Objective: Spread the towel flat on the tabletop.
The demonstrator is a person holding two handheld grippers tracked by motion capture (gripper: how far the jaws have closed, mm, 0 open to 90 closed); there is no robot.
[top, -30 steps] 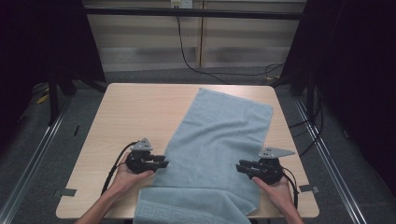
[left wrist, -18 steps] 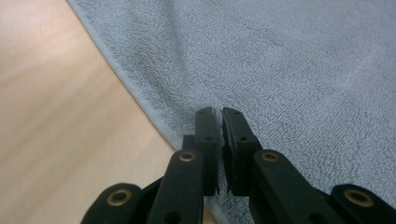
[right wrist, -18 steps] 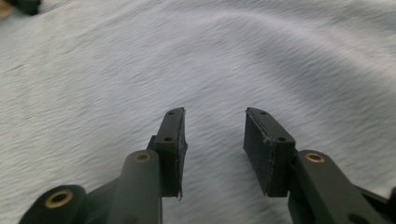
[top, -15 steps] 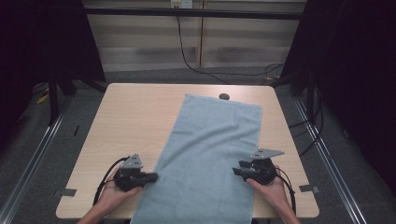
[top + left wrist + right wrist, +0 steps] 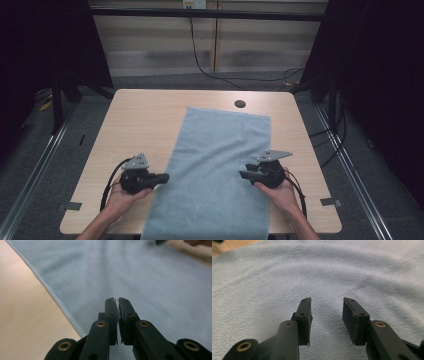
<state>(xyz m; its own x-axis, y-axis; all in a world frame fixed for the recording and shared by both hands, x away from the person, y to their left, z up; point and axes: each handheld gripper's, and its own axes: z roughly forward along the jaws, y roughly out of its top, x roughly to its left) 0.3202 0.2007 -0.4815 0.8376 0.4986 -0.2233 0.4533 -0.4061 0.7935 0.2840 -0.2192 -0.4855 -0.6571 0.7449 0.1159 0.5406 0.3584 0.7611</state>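
A light blue towel (image 5: 215,165) lies flat and lengthwise on the wooden table (image 5: 140,120), its near end hanging over the front edge. My left gripper (image 5: 164,176) rests at the towel's left edge. In the left gripper view its jaws (image 5: 117,301) are pressed together just inside the hem of the towel (image 5: 150,277), with no cloth visible between them. My right gripper (image 5: 243,175) hovers over the right part of the towel. Its jaws (image 5: 327,305) stand apart above the terry cloth (image 5: 317,270); they have just been closing a little, with nothing between them.
A dark cable hole (image 5: 240,104) sits in the tabletop just beyond the towel's far end. Bare wood (image 5: 22,310) lies to the left of the towel. Black cables trail from both grippers towards the front edge. Metal rails run along the floor on both sides.
The towel, rumpled and folded at its near end a second ago, now lies flat, straighter and nearer to me. Both grippers drew back, then moved slightly forward. The left jaws have shut.
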